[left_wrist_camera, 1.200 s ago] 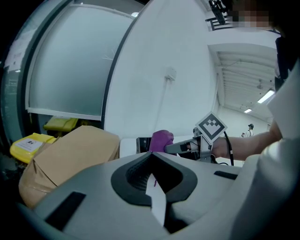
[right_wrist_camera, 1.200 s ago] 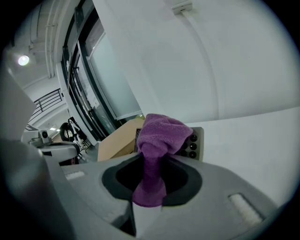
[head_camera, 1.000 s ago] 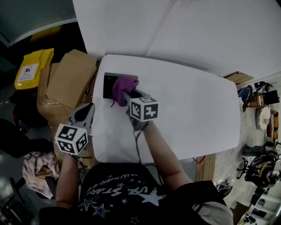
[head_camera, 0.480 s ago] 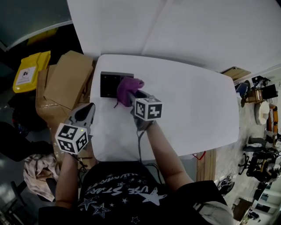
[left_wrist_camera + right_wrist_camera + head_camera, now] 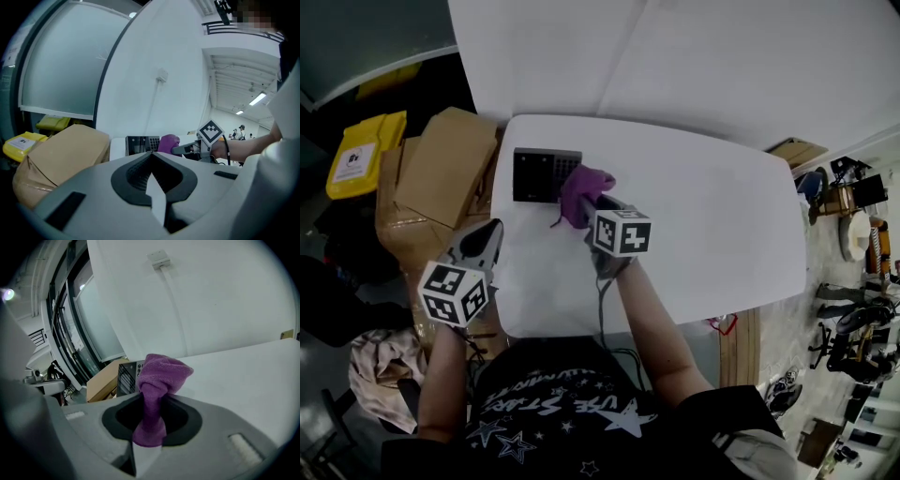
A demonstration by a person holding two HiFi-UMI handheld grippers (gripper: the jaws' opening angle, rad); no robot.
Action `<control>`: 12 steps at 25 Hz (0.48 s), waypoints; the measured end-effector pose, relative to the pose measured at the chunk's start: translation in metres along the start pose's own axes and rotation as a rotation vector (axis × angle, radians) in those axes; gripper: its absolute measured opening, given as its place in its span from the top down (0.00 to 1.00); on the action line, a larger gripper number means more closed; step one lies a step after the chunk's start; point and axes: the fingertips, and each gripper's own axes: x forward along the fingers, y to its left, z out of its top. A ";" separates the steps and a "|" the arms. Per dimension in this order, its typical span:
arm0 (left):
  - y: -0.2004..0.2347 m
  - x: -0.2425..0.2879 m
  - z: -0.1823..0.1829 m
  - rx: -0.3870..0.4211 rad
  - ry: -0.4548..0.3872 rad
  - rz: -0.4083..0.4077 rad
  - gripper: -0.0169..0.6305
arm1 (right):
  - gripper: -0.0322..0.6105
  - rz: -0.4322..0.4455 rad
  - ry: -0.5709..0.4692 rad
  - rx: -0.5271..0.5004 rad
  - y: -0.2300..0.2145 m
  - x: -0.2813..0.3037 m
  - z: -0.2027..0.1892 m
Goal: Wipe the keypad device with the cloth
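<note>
One flat, dark, rectangular keypad device (image 5: 539, 174) lies at the white table's (image 5: 712, 234) far left corner, long axis left-right. Fuzzy purple cloth (image 5: 586, 187) bunched at its right end, pinched in right gripper (image 5: 589, 208). Left gripper (image 5: 490, 231) closed, empty, beside cardboard box (image 5: 445, 164).
</note>
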 end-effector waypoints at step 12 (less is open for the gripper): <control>-0.013 -0.040 -0.003 0.024 -0.031 -0.035 0.96 | 0.80 -0.022 -0.057 0.006 0.033 -0.042 -0.010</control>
